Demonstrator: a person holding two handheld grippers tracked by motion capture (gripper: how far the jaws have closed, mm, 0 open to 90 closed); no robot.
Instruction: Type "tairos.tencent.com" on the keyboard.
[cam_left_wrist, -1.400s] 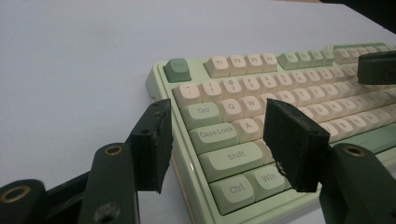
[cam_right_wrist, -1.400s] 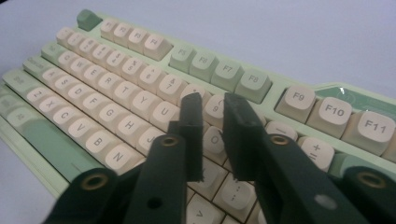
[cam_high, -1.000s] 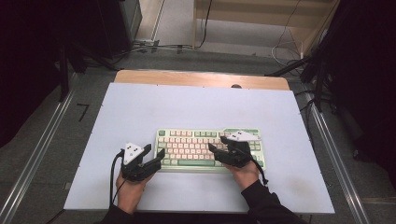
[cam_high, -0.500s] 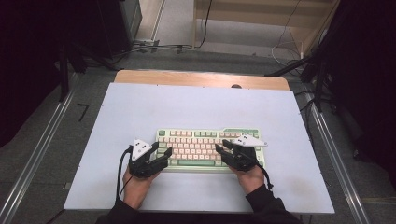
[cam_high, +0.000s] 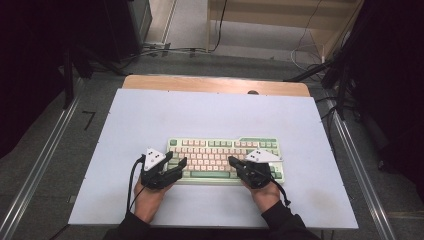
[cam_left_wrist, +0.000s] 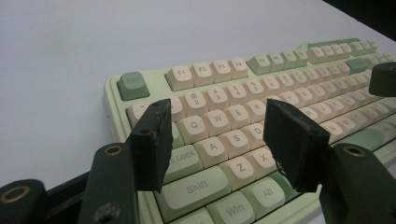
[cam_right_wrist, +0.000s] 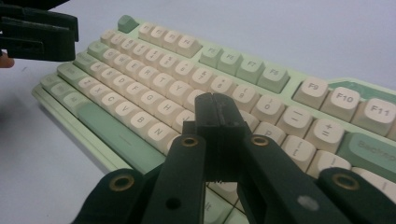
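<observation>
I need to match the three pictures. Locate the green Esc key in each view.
High view: Esc key at the keyboard's far left corner.
Left gripper view: Esc key upper left, beyond the left gripper.
Right gripper view: Esc key at top left.
Shared landmark: the green spacebar.

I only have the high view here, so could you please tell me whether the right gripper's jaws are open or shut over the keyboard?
Observer: The right gripper has just been closing and is now shut, jaws pressed together with nothing between them, above the keyboard.
Operator: Thank you. Which keys is it over?
Observer: In the right gripper view its tips sit in front of the number row, near the 9 key.
Operator: And the left gripper?
Observer: The left gripper is open, with a wide gap between the jaws and no key pinched.
Operator: Where is it aimed?
Observer: Through that gap the left gripper view shows the A key and its neighbours.
</observation>
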